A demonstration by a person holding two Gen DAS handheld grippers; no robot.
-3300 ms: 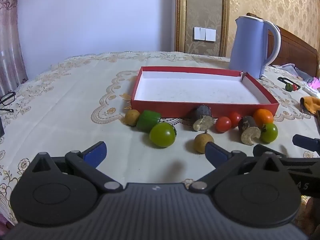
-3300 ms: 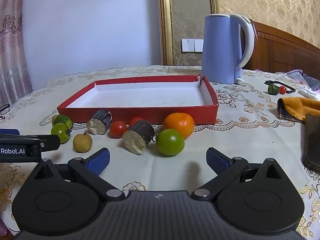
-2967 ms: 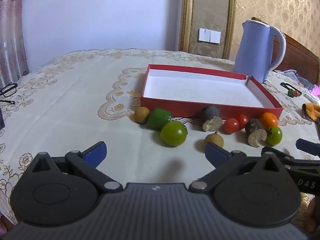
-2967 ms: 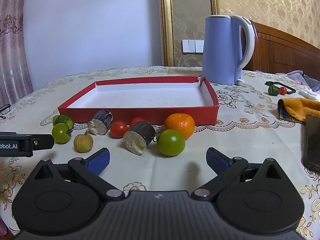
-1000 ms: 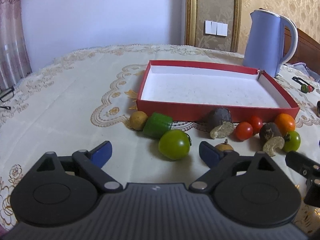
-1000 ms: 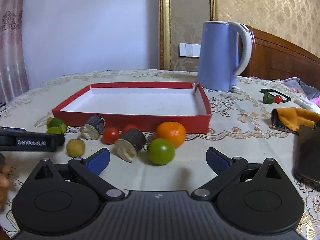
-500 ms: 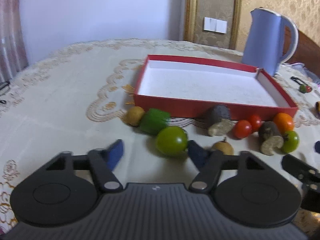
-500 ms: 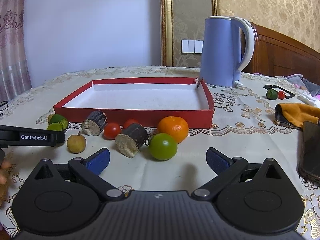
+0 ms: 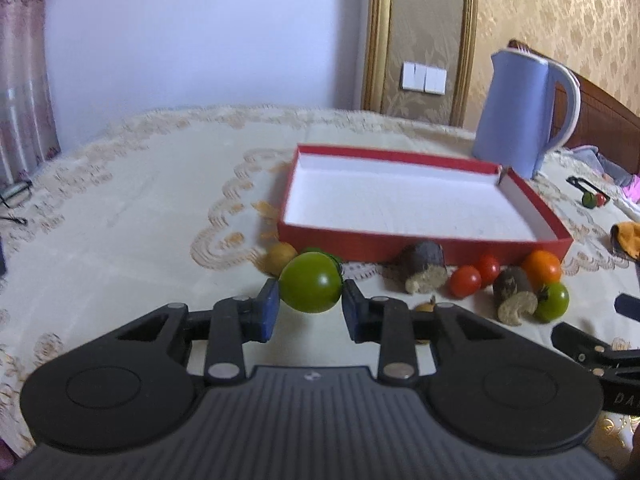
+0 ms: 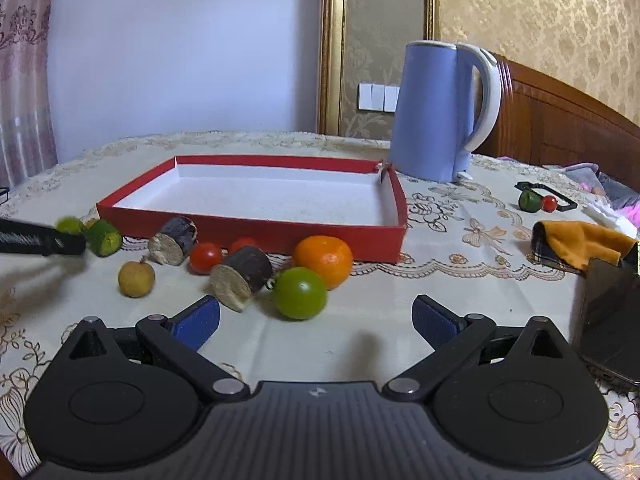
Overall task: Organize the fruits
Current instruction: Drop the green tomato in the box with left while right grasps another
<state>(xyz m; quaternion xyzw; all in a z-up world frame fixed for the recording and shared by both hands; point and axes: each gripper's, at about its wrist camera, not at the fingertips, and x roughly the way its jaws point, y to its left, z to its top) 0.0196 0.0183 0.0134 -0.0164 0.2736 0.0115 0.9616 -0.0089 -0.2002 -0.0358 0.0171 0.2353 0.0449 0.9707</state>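
Note:
My left gripper [image 9: 309,307] is shut on a green tomato [image 9: 311,287] and holds it above the tablecloth, in front of the red tray [image 9: 360,241]. The tray [image 10: 248,231] has a white floor with nothing in it. Fruits lie in a row before it: a yellow longan [image 10: 135,273], a green cut piece [image 10: 105,237], two dark cane pieces [image 10: 242,271], two red tomatoes [image 10: 205,257], an orange [image 10: 323,261] and another green tomato [image 10: 300,293]. My right gripper [image 10: 316,324] is open and empty just in front of that tomato.
A blue kettle [image 10: 444,128] stands behind the tray's right corner. An orange cloth [image 10: 580,242] and a dark phone [image 10: 612,320] lie at the right. A small green and red fruit pair [image 10: 536,201] sits farther back. Glasses [image 9: 14,192] lie at the far left.
My left gripper closed on the green tomato and lifted it off the table. My right gripper stayed open and moved slightly closer to the fruit row.

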